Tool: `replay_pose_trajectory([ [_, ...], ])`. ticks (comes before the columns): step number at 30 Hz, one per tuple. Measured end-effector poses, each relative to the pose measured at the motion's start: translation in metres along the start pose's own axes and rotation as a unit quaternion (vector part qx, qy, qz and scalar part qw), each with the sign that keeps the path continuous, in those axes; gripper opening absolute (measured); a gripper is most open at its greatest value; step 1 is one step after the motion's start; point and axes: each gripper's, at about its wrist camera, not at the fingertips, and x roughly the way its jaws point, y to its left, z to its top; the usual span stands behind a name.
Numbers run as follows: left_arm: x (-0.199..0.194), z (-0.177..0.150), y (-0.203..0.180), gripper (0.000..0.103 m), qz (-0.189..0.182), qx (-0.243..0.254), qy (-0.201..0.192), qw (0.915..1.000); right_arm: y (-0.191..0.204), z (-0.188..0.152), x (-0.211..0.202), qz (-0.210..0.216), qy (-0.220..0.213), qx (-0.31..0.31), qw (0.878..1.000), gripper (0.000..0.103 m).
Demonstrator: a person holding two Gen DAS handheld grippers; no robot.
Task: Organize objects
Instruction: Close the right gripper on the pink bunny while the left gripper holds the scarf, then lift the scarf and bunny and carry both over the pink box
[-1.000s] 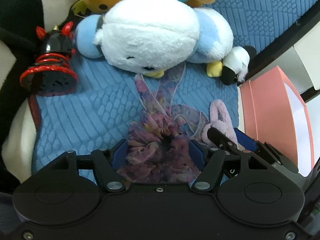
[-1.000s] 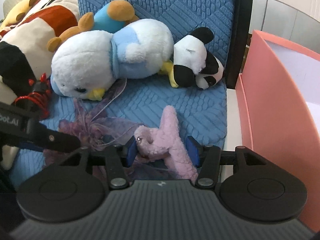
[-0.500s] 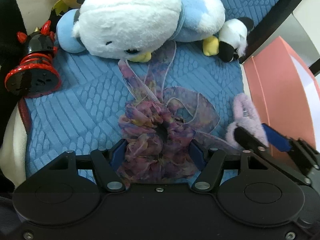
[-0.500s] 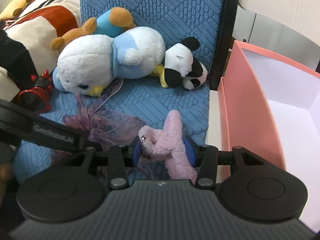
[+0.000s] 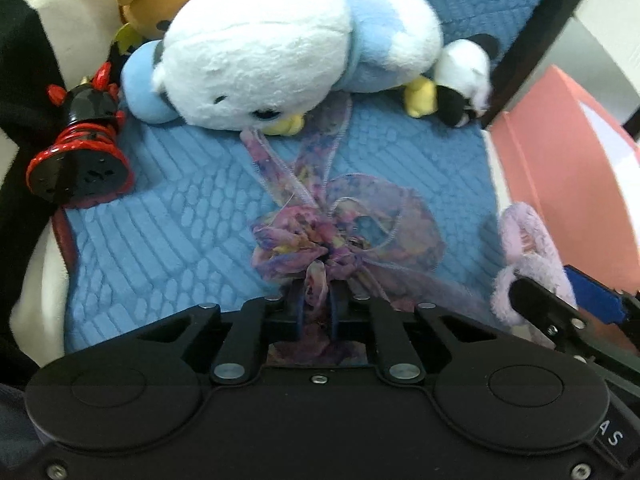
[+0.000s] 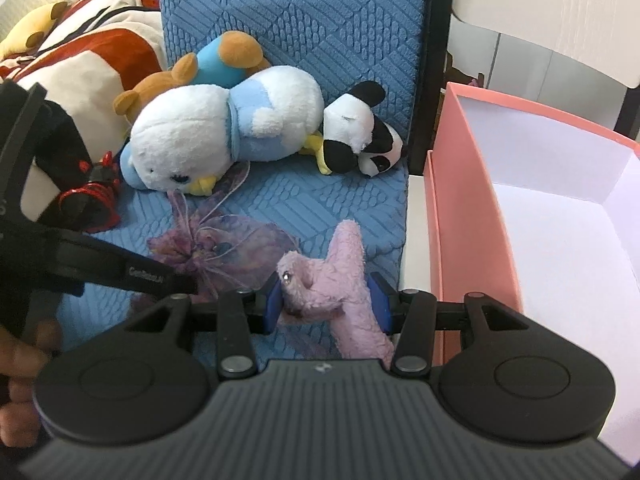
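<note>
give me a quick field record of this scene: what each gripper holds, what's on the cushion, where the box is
left gripper: shut on scrunchie, its ribbons trailing on the cushion
right gripper: shut on pink plush
on cushion: penguin plush, panda plush, bear plush, red-black toy
box: pink, open, right of the cushion; nothing visible in the part of its white inside that shows
task state: neither held item in the box yet
</note>
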Motion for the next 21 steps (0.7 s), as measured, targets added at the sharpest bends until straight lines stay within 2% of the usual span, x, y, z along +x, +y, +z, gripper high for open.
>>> replay_pose_trajectory([
  [8,-0.041,-0.002,-0.012,0.01,-0.055,0.001,-0.012,0.9984,-0.005,0.017,-0.035,0.007,-0.008,0.019,1.0,0.048],
  [21,-0.137,0.014,-0.033,0.01,-0.097,-0.001,-0.046,0.9942,-0.02,0.066,-0.112,0.015,-0.043,0.048,0.998,0.048],
])
